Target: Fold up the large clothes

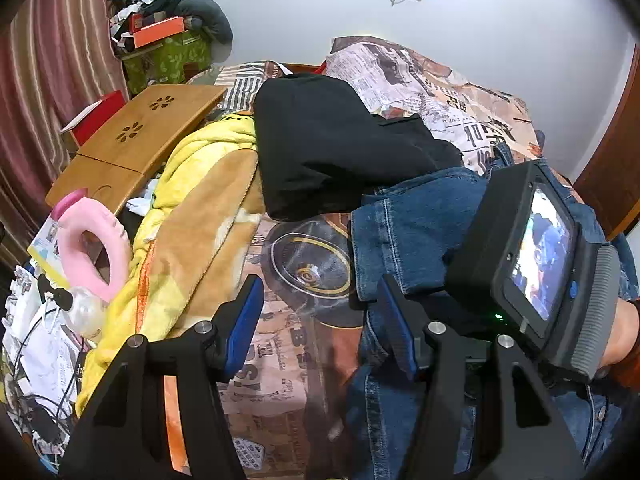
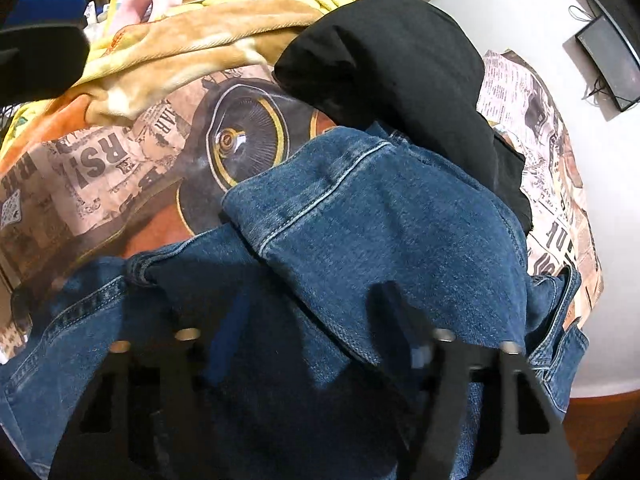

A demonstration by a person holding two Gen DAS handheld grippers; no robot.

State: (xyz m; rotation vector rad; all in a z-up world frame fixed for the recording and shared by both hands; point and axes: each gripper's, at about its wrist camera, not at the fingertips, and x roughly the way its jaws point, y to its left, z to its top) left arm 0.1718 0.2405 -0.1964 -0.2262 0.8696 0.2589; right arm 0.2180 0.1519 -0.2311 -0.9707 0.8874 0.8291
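Observation:
A blue denim garment lies crumpled on the newspaper-print bed sheet. My left gripper stands open over the sheet, its right blue pad against the denim's left edge. The right gripper's body with its small screen sits low on the denim, held by a hand. In the right wrist view a raised fold of denim lies between the blurred fingers of my right gripper. Whether the pads press on it is hidden by blur and cloth.
A black garment lies heaped just beyond the denim. A yellow and tan fleece blanket lies to the left, with a wooden lap table and a pink bottle behind it. Cables and papers clutter the left edge.

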